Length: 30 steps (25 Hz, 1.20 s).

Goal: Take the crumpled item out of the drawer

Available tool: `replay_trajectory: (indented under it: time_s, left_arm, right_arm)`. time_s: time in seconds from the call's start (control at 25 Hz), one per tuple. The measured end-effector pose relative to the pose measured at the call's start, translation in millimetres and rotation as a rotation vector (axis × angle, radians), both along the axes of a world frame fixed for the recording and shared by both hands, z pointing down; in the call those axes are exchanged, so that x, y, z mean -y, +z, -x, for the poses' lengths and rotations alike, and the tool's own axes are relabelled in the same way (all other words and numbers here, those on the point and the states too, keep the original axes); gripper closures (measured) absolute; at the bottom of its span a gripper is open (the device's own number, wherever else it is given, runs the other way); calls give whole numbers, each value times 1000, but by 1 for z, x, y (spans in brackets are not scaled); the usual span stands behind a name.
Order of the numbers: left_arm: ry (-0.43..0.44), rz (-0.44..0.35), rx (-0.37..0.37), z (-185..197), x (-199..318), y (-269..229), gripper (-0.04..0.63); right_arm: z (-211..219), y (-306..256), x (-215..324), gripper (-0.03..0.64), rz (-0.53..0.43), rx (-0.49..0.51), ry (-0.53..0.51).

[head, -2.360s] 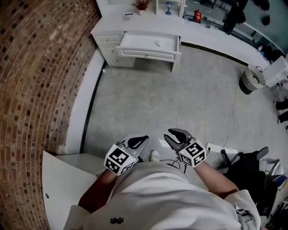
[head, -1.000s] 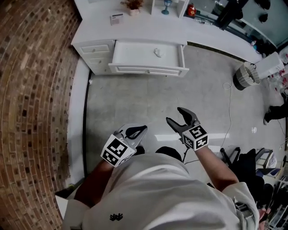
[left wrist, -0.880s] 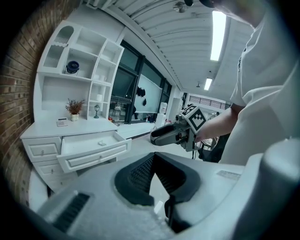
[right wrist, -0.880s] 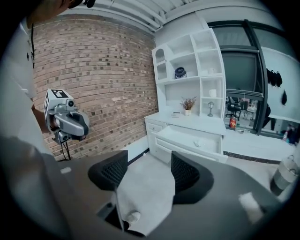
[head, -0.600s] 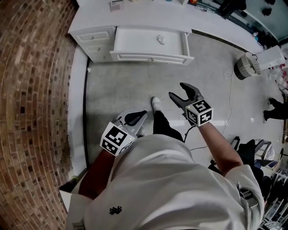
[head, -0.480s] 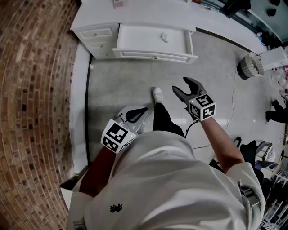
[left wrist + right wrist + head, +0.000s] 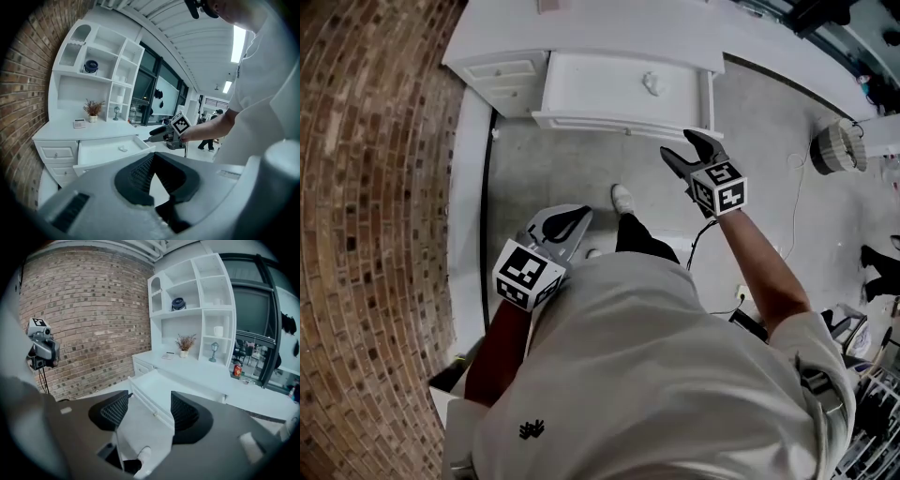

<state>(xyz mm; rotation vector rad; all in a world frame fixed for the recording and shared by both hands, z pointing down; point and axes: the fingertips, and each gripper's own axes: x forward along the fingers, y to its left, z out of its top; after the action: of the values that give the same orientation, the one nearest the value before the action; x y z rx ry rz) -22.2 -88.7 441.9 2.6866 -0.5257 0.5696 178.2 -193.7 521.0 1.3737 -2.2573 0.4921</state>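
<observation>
The open white drawer holds a crumpled item; the desk stands on grey floor.

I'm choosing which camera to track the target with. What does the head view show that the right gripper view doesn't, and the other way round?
Only the head view: the crumpled item lying in the drawer, and a round bin on the floor. Only the right gripper view: the wall shelves, with a potted plant and a blue bowl. Both: the open drawer, the brick wall and the right gripper, jaws apart and empty.
</observation>
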Motion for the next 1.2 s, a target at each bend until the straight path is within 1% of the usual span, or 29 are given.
replay_trajectory:
  time_s: [0.32, 0.6, 0.76, 0.92, 1.0, 1.12, 1.2]
  left_arm:
    - [-85, 3, 21, -54, 95, -8, 589]
    - [-149, 52, 61, -77, 143, 1, 589]
    - [-193, 68, 85, -84, 161, 8, 589]
    - [-237, 71, 101, -86, 176, 6, 589]
    - [-261, 82, 108, -84, 179, 6, 589]
    - [-298, 95, 123, -81, 185, 8, 589]
    - [-319, 101, 136, -78, 188, 11, 589]
  right_arm:
    - [-58, 57, 103, 318, 77, -21, -50]
    - [-85, 98, 181, 308, 163, -38, -83]
    - [-101, 149, 211, 307, 239, -68, -85]
    - [-111, 182, 233, 307, 284, -99, -100]
    - [-112, 195, 239, 307, 317, -96, -103]
    - [-110, 217, 251, 305, 352, -67, -111]
    - [-112, 232, 260, 304, 374, -79, -105]
